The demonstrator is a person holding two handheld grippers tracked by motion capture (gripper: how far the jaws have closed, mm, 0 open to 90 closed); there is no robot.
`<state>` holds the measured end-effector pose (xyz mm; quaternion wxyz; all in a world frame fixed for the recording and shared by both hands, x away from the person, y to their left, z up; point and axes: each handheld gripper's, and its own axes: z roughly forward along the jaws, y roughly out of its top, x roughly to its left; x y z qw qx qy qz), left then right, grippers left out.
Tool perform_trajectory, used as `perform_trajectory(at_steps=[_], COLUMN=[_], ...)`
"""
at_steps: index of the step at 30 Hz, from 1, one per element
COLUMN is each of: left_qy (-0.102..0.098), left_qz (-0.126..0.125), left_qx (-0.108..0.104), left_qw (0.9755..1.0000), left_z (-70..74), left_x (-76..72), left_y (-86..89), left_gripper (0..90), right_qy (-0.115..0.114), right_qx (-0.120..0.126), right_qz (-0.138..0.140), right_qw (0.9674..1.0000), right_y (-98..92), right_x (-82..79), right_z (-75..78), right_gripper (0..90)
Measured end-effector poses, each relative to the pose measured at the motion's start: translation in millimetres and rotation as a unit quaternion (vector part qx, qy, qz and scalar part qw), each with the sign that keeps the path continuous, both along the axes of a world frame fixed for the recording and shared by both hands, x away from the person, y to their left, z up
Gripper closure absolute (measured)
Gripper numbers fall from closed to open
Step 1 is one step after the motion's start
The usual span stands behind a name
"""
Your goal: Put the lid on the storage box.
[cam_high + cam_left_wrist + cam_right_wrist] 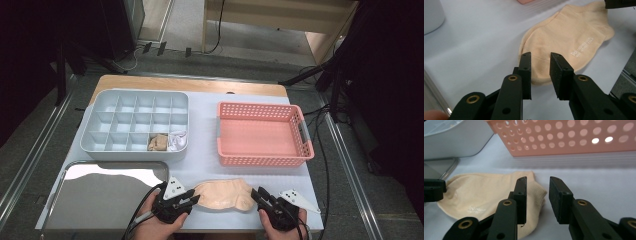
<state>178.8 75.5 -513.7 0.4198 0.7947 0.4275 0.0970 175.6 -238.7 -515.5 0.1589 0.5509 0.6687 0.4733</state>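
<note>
A peach ankle sock [222, 195] lies flat on the white table near its front edge, between my two grippers. My left gripper [194, 200] sits at the sock's left end. In the left gripper view its jaws [540, 56] stand apart just above the toe of the sock [564, 37], pinching nothing. My right gripper [255, 192] is at the sock's right end. In the right gripper view its jaws [537, 180] stand apart at the cuff of the sock [486, 192], with bare table in the gap.
A grey divided organiser [132, 155] at the back left holds a rolled tan sock [159, 142] and a white one [177, 140] in its front compartments. A pink perforated basket [262, 160] stands at the right. A shiny metal tray [100, 200] lies at the front left.
</note>
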Motion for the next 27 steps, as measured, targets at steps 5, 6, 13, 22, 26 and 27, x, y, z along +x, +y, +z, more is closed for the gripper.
perform_trajectory(at_steps=[5, 6, 13, 22, 26, 27], left_qy=[-0.007, -0.007, 0.010, 0.009, 0.003, 0.002], left_qz=[0.003, 0.006, 0.000, -0.018, -0.011, -0.008], left_qx=[0.003, 0.005, 0.016, 0.011, 0.010, 0.006], left_qw=[1.0000, 0.9999, 0.9998, 0.9997, 0.9999, 0.9999], left_z=[1.7, 1.5, -3.8, -4.1, -1.1, -0.2], left_x=[-1.4, -1.1, 0.8, -2.0, -3.3, -2.8], left_y=[0.4, 0.6, -2.1, -4.8, -1.9, 0.2], left_gripper=[68.8, 68.1, 61.9, 74.1, 68.7, 67.0], right_qy=[-0.002, 0.002, 0.009, 0.016, 0.012, 0.011], right_qx=[0.005, 0.006, 0.004, -0.011, -0.015, -0.015], right_qz=[-0.001, -0.004, 0.011, 0.019, 0.017, 0.011], right_qw=[1.0000, 1.0000, 0.9999, 0.9996, 0.9997, 0.9998], right_y=[-0.9, -1.2, 1.0, 4.6, 5.0, 4.9], right_x=[-2.0, -2.6, -0.9, -1.2, -2.2, -3.1], right_z=[1.1, 1.5, -2.3, -4.3, -3.0, -1.8], right_gripper=[67.8, 67.8, 68.0, 83.6, 84.8, 85.0])
